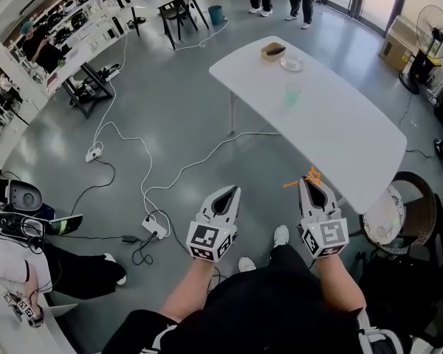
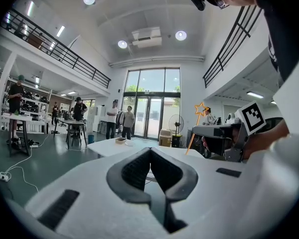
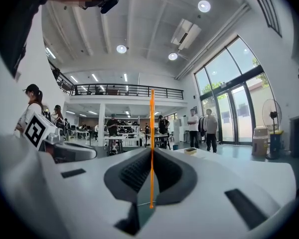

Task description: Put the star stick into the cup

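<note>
My right gripper is shut on the orange star stick, held in the air short of the white table's near end. In the right gripper view the stick runs straight up between the closed jaws; its star is out of sight there. In the left gripper view the star stick stands up from the right gripper. The pale green see-through cup stands upright mid-table, well ahead of both grippers. My left gripper hangs over the floor, shut and empty, as its own view confirms.
The white table also carries a small plate and a brown box at its far end. Cables and power strips lie on the grey floor at left. A round chair sits at right. People stand in the background.
</note>
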Motion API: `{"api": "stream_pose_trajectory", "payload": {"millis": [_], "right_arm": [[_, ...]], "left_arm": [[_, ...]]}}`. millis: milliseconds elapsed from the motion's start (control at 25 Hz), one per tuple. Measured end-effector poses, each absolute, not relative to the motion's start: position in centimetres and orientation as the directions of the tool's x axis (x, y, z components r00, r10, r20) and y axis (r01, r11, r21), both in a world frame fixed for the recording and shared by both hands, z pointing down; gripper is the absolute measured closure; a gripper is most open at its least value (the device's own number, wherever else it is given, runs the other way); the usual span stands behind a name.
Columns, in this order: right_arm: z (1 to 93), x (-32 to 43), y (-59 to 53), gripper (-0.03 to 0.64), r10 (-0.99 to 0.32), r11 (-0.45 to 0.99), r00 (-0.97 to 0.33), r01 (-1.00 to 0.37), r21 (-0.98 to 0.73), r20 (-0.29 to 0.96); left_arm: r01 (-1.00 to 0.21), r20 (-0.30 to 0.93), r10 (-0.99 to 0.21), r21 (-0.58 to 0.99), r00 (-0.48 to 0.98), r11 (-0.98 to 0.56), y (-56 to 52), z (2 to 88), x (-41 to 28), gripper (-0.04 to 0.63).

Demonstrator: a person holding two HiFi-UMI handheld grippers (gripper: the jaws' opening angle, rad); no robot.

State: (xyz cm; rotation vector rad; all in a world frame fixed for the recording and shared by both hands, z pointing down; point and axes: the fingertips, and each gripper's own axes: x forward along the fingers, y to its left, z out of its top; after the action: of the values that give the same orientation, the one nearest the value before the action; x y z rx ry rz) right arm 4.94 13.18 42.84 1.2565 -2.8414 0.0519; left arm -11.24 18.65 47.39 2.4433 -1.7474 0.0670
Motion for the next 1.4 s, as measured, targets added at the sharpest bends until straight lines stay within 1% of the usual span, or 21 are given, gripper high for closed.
{"api": "stream_pose_trajectory", "payload": {"millis": [400, 1000, 1400], "right_arm": [[43.6, 3.9, 6.9, 0.598, -0.743, 0.669, -0.668, -0.743, 0.007, 0.035], [44.3, 2.9, -9.7, 0.598, -0.724, 0.689, -0.688, -0.724, 0.004, 0.046], [44.7, 3.0, -18.1, 0.598, -0.719, 0.694, -0.694, -0.720, -0.010, 0.048]], "left_arm": [[-0.942, 0.135, -0.932, 0.074, 0.336, -0.328, 13.1, 48.6, -12.0, 0.588], [-0.940, 0.173, -0.924, 0.064, 0.340, -0.334, -4.8, 48.8, -12.5, 0.588], [-0.943, 0.191, -0.923, 0.055, 0.333, -0.329, -13.1, 49.3, -12.5, 0.588]]}}
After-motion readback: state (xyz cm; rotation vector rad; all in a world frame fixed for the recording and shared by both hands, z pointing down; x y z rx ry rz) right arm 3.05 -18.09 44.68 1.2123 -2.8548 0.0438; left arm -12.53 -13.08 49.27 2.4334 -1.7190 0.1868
